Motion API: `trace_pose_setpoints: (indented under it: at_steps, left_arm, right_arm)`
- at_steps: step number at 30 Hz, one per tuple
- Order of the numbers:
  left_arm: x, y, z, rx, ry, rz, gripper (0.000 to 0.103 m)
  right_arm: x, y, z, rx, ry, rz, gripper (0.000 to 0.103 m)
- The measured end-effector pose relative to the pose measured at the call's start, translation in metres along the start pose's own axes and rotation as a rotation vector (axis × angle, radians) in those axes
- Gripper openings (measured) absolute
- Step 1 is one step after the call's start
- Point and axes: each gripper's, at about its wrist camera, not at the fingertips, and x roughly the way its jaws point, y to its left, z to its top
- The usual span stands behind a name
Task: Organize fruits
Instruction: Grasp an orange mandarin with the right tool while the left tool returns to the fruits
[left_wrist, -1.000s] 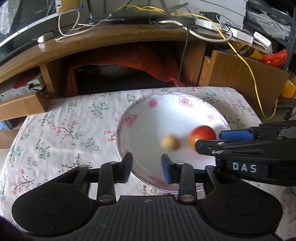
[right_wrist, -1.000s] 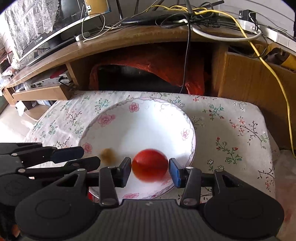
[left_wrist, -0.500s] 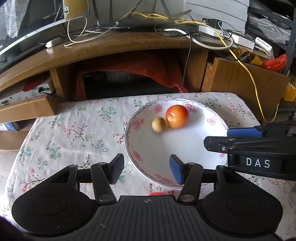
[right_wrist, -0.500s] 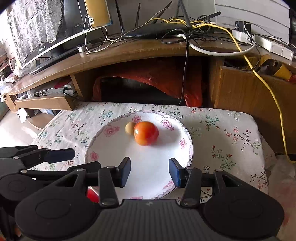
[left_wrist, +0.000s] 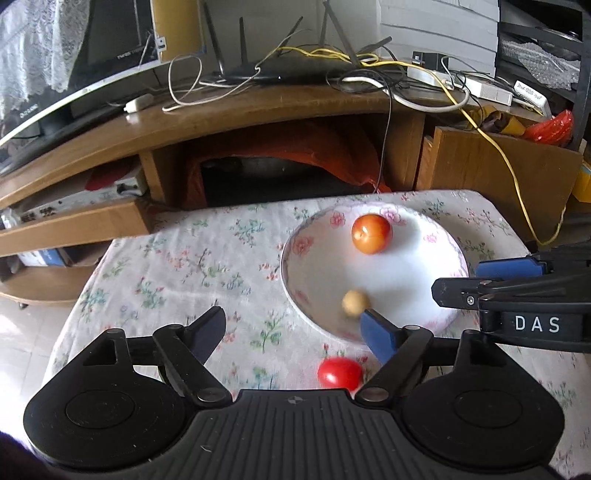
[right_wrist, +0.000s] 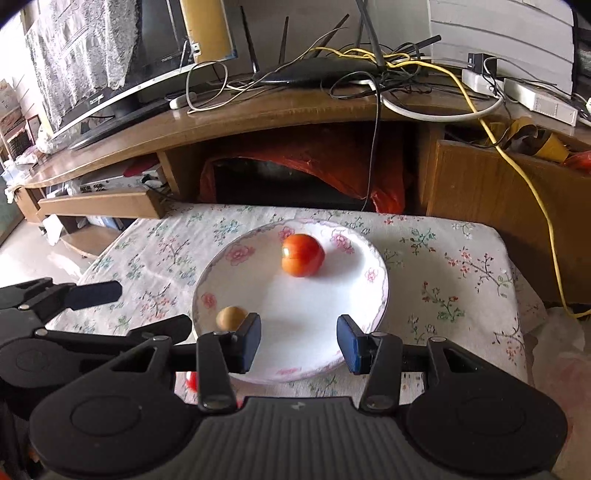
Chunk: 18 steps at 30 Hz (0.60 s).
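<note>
Orange-red round fruit (right_wrist: 303, 254) now at far rim of white floral plate (right_wrist: 373, 275), released since 1 s ago; small tan round fruit (right_wrist: 231, 318) rolled to near edge. Right gripper (right_wrist: 298, 341) and left gripper (left_wrist: 291, 328) both spread wide, empty, pulled back. Small red fruit (left_wrist: 340, 373) on floral tablecloth (left_wrist: 177, 266) beside plate, likely next.

left gripper (left_wrist: 293, 328): jaws wide apart, nothing between them, level | right gripper (right_wrist: 299, 339): jaws apart, nothing between them, level, just right of left gripper

White letters "DAS" stand on the right claw (left_wrist: 517, 280).
</note>
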Motion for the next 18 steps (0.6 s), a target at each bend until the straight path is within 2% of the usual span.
trace_pose_setpoints:
  at_steps: [11,18]
  left_arm:
    - [-0.023,0.014,-0.027,-0.017,0.036,-0.002,0.086]
    - [-0.026,0.03,-0.042,-0.05,0.07,0.0,0.086]
  right_arm:
    - [-0.018,0.019,-0.03,-0.023,0.037,0.019,0.045]
    - [-0.018,0.031,-0.051,-0.047,0.091,0.034,0.045]
